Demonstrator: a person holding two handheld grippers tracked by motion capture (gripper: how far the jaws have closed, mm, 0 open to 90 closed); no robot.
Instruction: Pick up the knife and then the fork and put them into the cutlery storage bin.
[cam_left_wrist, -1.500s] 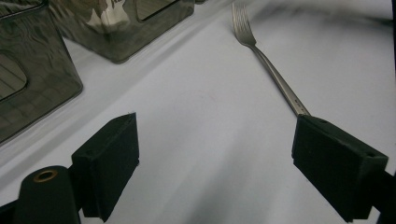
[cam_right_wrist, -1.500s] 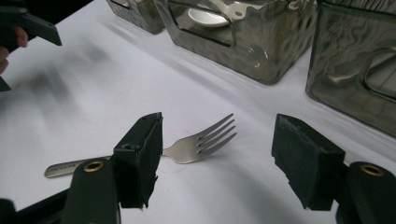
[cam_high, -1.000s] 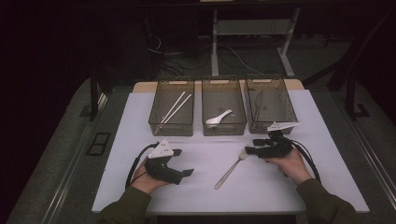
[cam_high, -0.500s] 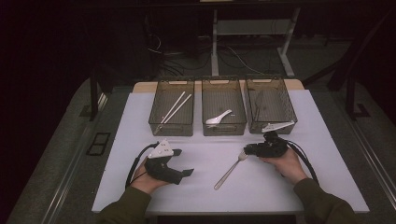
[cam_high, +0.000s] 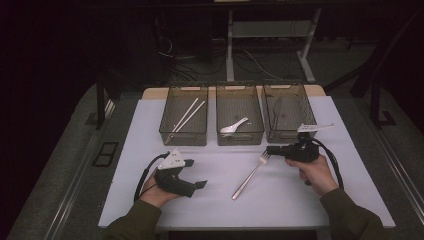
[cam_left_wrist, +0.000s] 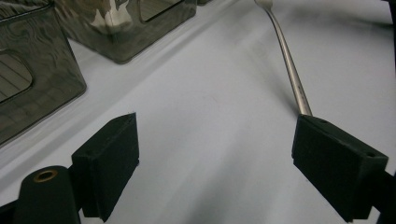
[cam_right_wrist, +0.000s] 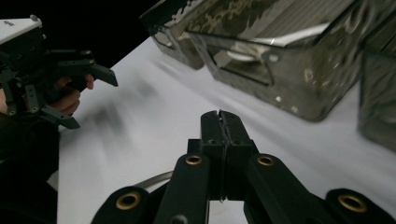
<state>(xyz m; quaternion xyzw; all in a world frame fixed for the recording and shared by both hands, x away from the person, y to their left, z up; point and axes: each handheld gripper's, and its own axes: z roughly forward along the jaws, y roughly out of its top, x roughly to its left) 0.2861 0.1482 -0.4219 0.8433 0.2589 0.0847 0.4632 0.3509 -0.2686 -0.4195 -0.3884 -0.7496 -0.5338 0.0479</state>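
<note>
Toward the desk's (cam_high: 150, 125) left edge we kept the left hand-held gripper (cam_high: 197, 184) released and resting. In the middle of the desk, near its front edge, lay the fork (cam_high: 251, 174), its tines under our right hand-held gripper (cam_high: 270, 149), whose jaws had just been closing and now stood clenched at the fork's head. To do this well, we judged we should lift level toward the right-hand bin (cam_high: 290, 112).

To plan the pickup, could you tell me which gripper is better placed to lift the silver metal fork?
Right: the right gripper, jaws just closed, sits at the tines of the silver metal fork, though a pinch isn't clear; the left gripper rests open, apart.
</note>
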